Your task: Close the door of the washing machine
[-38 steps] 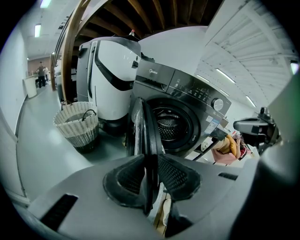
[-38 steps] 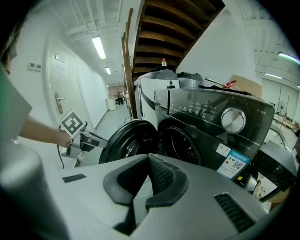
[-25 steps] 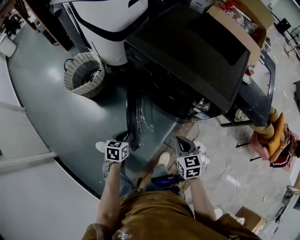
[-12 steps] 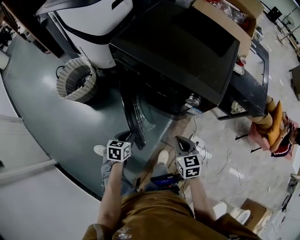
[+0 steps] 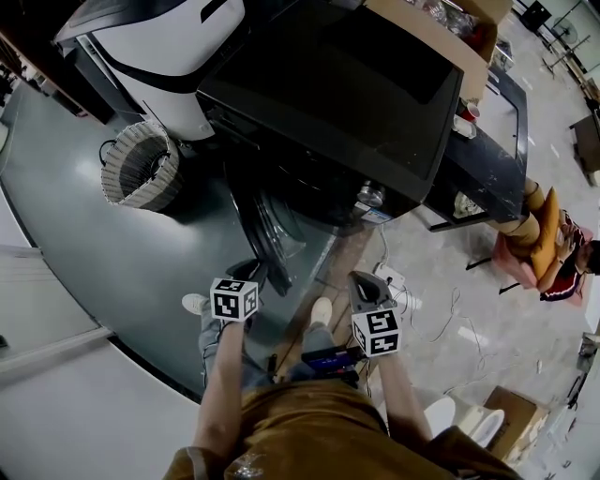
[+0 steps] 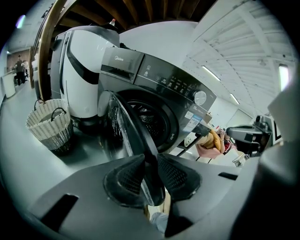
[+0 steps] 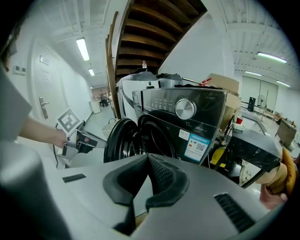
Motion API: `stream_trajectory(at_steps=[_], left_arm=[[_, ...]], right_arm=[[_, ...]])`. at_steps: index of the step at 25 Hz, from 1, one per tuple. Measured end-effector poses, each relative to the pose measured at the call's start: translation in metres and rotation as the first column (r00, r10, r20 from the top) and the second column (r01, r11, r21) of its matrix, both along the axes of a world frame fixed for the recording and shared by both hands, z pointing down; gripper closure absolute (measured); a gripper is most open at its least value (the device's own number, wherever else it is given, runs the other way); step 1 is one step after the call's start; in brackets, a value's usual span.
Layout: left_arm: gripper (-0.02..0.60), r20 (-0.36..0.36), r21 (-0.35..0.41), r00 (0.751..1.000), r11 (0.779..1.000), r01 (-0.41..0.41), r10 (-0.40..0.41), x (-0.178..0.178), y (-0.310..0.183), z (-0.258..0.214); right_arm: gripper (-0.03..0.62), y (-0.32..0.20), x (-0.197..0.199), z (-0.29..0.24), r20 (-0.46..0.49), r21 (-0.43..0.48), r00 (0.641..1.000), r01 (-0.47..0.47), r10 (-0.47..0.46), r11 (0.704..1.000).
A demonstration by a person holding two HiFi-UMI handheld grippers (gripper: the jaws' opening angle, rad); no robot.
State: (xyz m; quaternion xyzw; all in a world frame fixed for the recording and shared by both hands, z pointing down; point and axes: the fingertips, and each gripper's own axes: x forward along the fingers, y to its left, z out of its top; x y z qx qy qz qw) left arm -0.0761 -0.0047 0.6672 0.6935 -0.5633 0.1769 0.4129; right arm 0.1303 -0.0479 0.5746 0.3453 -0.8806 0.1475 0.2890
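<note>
The black front-loading washing machine point(image 5: 347, 84) stands ahead with its round door point(image 5: 267, 225) swung out toward me. In the left gripper view the door point(image 6: 126, 126) runs edge-on from the drum opening point(image 6: 152, 123) down between the pads. My left gripper point(image 6: 151, 171) holds the door's free edge, and its jaws are opening slightly. In the head view the left gripper point(image 5: 248, 272) sits at the door's near end. My right gripper point(image 5: 366, 281) hangs to the right of the door, touching nothing. Its pads point(image 7: 161, 176) meet, shut on nothing, in front of the door point(image 7: 123, 140).
A wicker basket point(image 5: 141, 167) sits left of the machine, by a white appliance point(image 5: 159, 47). A cardboard box point(image 5: 441, 23) lies on the machine's far corner. A dark table point(image 5: 487, 159) stands to the right, with cables point(image 5: 394, 281) on the floor and a person point(image 5: 553, 253) sitting beyond.
The machine and basket have slid left and up in the head view. Both grippers keep about the same place in that view. The left gripper stays at the door's edge.
</note>
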Motion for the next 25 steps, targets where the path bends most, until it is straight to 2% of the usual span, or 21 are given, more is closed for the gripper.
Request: stream_trajectory(at_steps=[15,25], left_arm=[[0.466,-0.018,-0.011,1.0,1.0,-0.006,0.006,0.014,-0.015,0.001],[0.46,-0.086,0.005,0.996,1.0,0.012,-0.011,0.036,-0.041,0.001]], right_arm=[[0.582,-0.006,0.021,0.001,-0.011,0.005,1.0,-0.02,0.02,1.0],[0.581,-0.02,0.046,0.0,-0.066,0.026,0.997,-0.031,0.033,0.999]])
